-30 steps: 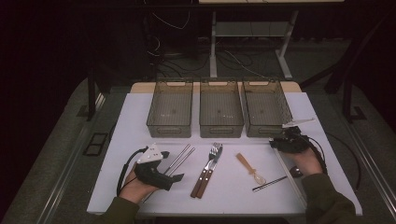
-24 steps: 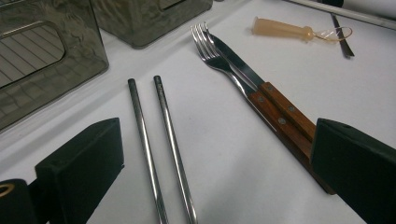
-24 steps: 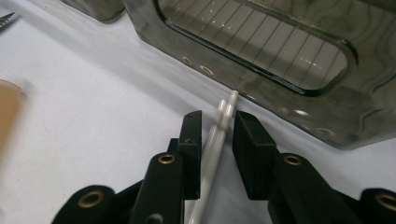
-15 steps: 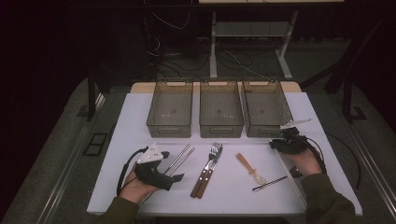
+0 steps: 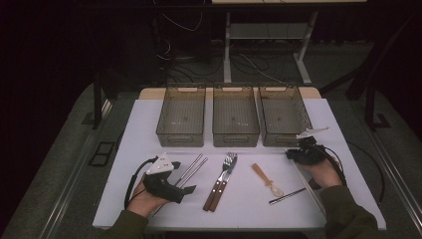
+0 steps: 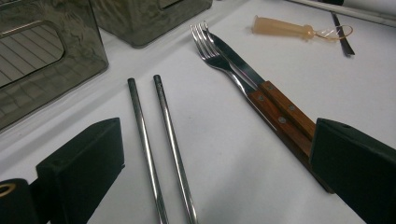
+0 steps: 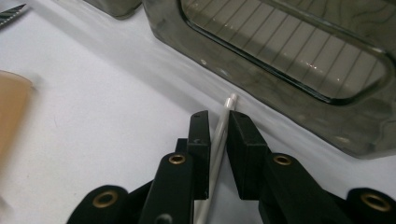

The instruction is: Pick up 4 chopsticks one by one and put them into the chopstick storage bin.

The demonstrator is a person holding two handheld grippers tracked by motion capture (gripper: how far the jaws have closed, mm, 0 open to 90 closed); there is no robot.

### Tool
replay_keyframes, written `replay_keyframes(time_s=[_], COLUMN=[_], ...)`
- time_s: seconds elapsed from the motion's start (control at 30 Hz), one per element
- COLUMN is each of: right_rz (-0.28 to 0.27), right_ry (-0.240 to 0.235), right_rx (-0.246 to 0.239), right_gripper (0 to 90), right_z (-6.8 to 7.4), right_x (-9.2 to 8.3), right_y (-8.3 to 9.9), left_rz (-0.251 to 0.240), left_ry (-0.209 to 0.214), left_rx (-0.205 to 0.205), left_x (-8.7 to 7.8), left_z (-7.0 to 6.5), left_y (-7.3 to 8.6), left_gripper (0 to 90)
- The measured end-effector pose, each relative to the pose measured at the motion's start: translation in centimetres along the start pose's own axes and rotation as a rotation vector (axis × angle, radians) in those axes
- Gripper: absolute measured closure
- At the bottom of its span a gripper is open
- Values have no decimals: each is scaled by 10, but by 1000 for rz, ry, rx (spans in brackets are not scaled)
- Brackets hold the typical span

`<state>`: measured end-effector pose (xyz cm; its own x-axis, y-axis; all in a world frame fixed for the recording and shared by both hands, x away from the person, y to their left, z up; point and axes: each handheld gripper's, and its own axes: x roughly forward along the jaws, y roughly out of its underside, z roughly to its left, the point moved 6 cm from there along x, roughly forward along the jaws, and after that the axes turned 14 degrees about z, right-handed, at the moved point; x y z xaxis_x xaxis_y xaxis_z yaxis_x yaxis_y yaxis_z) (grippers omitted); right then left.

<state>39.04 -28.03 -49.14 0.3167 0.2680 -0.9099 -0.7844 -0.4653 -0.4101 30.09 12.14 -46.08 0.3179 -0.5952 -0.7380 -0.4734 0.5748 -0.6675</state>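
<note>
Dark room w/ cables and desk legs behind; white table [image 5: 149, 119] in front carries three smoky plastic bins [image 5: 235, 115] in a row at the far edge, all empty as far as I can see.

Looks like cutlery sorting, and my read is it's barely begun: nothing binned yet. Lying on the table: pair of steel chopsticks [image 5: 191, 169], fork [image 5: 225, 172] + wood-handled knife [image 5: 215, 191] side by side and touching, tan-handled spoon [image 5: 266, 180], a dark utensil [image 5: 287, 195] near the front edge, can't tell what kind.

My right gripper [image 7: 218, 133] sits by the right bin's near corner. Jaws have just been closing, w/ a thin white chopstick [image 7: 223, 125] between them; pads stand right against it on both sides, so I call it clamped, or near enough. Stick's tip pokes out past the jaws toward the bin wall, low over the table, just beside the bin; whether it has lifted off I can't tell.

My left gripper [image 6: 210, 158] is released, jaws wide, parked low w/ the steel chopsticks running between them and the knife handle by the far jaw; gripping nothing.

Left to do, I'd say: lift the white stick into a bin, then everything else, pc by pc.
</note>
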Motion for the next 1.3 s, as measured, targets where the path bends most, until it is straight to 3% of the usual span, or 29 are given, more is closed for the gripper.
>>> replay_keyframes(time_s=[0.4,1.3], right_rz=[2,-2], right_ry=[-10,-63], right_rx=[-19,-149], right_gripper=[812,849], right_z=[8,47], right_x=[2,11], right_y=[-3,-18], left_rz=[-1,-4], left_ry=[1,0], left_rx=[3,6], left_x=[-1,-2], left_z=[0,0], left_y=[0,0], left_gripper=[18,18])
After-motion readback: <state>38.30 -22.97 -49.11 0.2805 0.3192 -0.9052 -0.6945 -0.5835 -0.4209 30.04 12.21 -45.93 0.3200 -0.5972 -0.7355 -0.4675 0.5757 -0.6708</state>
